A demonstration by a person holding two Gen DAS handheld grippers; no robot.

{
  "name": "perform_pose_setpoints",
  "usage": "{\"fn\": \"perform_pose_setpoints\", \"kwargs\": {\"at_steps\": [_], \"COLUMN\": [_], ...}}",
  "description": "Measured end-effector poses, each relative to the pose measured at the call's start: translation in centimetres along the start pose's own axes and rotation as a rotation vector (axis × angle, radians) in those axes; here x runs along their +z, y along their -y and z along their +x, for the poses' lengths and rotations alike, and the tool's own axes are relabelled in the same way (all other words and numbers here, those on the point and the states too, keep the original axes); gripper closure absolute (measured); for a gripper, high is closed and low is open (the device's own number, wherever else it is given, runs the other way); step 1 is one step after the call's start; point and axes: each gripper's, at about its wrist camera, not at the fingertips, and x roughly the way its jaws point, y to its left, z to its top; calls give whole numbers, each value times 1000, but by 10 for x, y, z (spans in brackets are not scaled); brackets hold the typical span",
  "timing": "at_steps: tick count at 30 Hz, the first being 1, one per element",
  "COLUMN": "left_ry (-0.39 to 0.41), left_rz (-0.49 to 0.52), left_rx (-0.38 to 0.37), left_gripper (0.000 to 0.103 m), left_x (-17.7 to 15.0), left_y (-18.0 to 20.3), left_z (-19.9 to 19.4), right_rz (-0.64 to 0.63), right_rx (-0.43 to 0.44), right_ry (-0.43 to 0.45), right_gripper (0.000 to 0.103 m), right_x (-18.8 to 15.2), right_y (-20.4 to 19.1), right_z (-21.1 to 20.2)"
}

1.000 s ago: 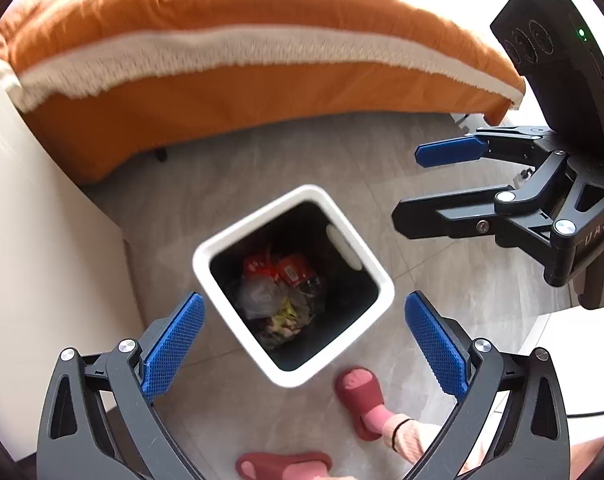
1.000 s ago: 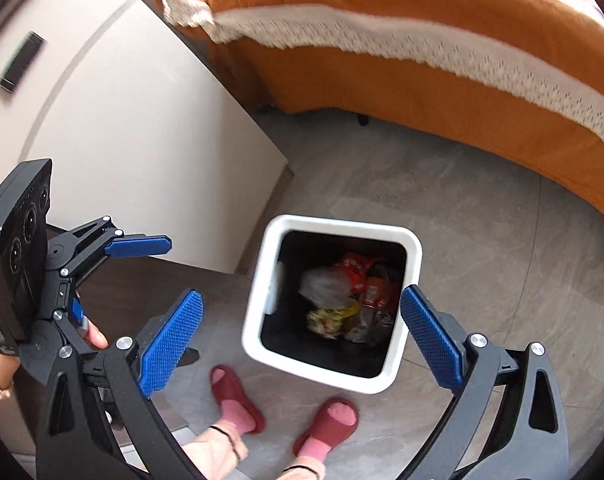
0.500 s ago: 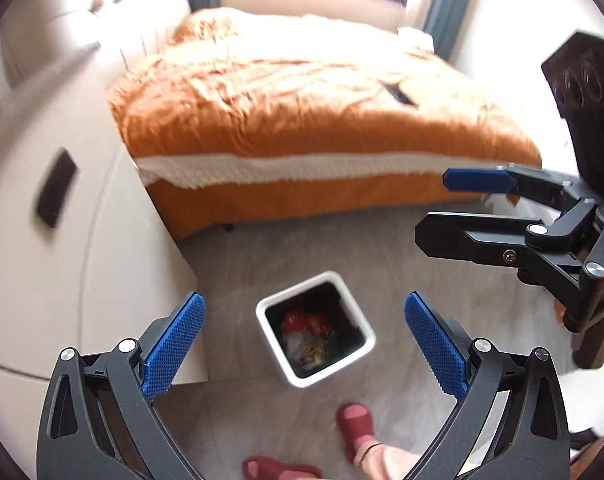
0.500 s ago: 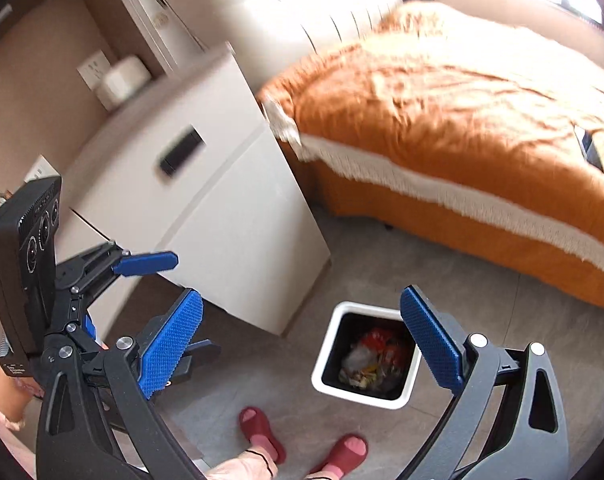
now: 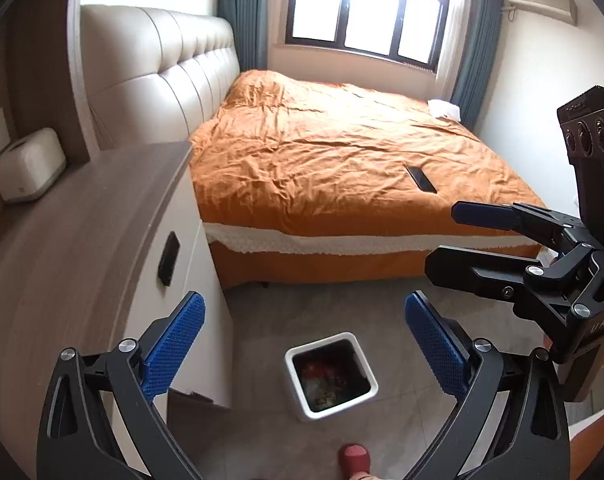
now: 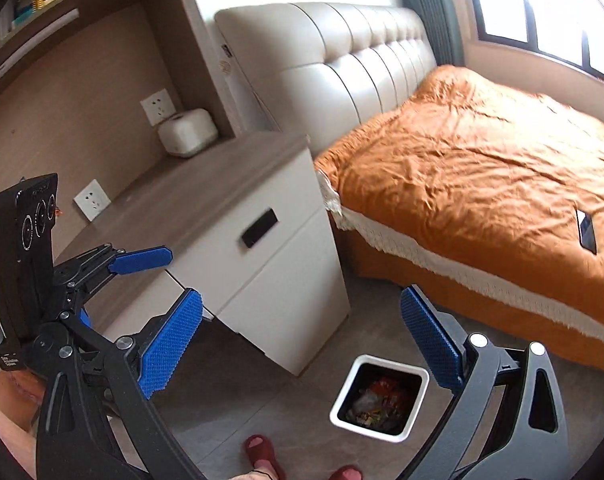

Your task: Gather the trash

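Left wrist view. The left gripper [image 5: 302, 344] is spread wide, with nothing between its blue pads. The right gripper [image 5: 445, 236] shows at the right edge, also parted and empty. The white bin [image 5: 329, 374] stands on the grey floor [image 5: 341, 312], near, just right of the nightstand [image 5: 102, 248] and well below both claws. Inside it lies trash [image 5: 325, 384]: red and pale crumpled wrappers, with the details too small to tell. Beyond is the orange bed [image 5: 341, 160], and a dark phone [image 5: 421, 179] lies on the cover. A tissue box [image 5: 28, 166] sits at the far left of the nightstand top. One red slipper [image 5: 354, 460] is at the near edge.

Right wrist view. The right gripper [image 6: 302, 340] is wide open and holds nothing. The left gripper [image 6: 142, 276] is at the left, fingers apart and empty. The bin [image 6: 379, 396] sits near, right of centre, apart from the nightstand [image 6: 262, 248], with the trash [image 6: 379, 398] piled in its lower part.

Judgement on handling. The wrappers look light, soft and crushable, probably slick film, so a pinch on a bunched fold should hold better than one on a flat face. The bin itself looks like stiff, thin-walled plastic and light. Its rim is the obvious hold, one pad inside and one outside a wall. No loose litter is visible on the floor, the bed or the nightstand.
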Motion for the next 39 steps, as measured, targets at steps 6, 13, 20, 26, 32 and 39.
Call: {"fn": "perform_pose_setpoints", "kwargs": {"at_steps": [6, 13, 20, 26, 32, 39], "left_ry": [45, 66, 99, 123, 112, 102], "left_rz": [-49, -116, -190, -236, -279, -344], "left_rx": [106, 269, 445, 565, 645, 711], "left_gripper": [5, 5, 5, 5, 5, 5], "left_x": [11, 14, 9, -6, -20, -31], "left_y": [-28, -77, -129, -157, -183, -208], "left_z": [-45, -104, -175, -218, -244, -274], "right_rz": [-75, -131, -225, -302, -363, -377], "right_rx": [69, 169, 273, 364, 424, 463], "right_ry": [30, 71, 120, 102, 82, 116], "right_gripper": [4, 4, 4, 4, 4, 4], "right_x": [28, 61, 87, 96, 99, 103], "right_y": [-46, -110, -191, -253, -299, -336], "right_z": [3, 17, 27, 38, 49, 50]}}
